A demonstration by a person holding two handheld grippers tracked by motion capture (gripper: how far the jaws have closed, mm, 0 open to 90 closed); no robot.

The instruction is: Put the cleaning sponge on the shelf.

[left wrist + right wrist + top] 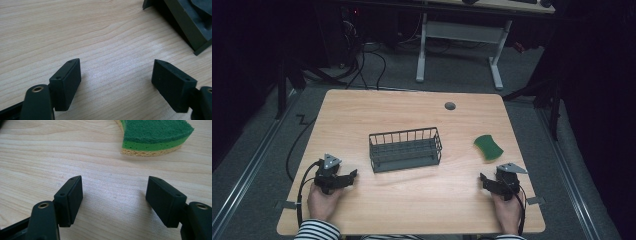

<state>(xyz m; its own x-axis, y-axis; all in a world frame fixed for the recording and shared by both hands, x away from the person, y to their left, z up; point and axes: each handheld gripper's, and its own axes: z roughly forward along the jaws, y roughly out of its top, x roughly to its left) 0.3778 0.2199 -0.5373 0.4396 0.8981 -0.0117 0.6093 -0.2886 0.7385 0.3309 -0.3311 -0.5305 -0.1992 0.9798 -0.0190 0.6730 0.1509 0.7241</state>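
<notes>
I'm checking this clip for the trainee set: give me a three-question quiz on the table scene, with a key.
1. True or false: the green scouring sponge with the yellow base lies inside the dark grey wire basket.
2. Which gripper is nearer the sponge? A) left gripper B) right gripper
3. Fill in: both grippers rest low over the light wooden table with their jaws ____.

Key: 1. False; it lies on the table, apart from the basket, toward the right side in the high view. 2. B. 3. open, with nothing between them.
</notes>
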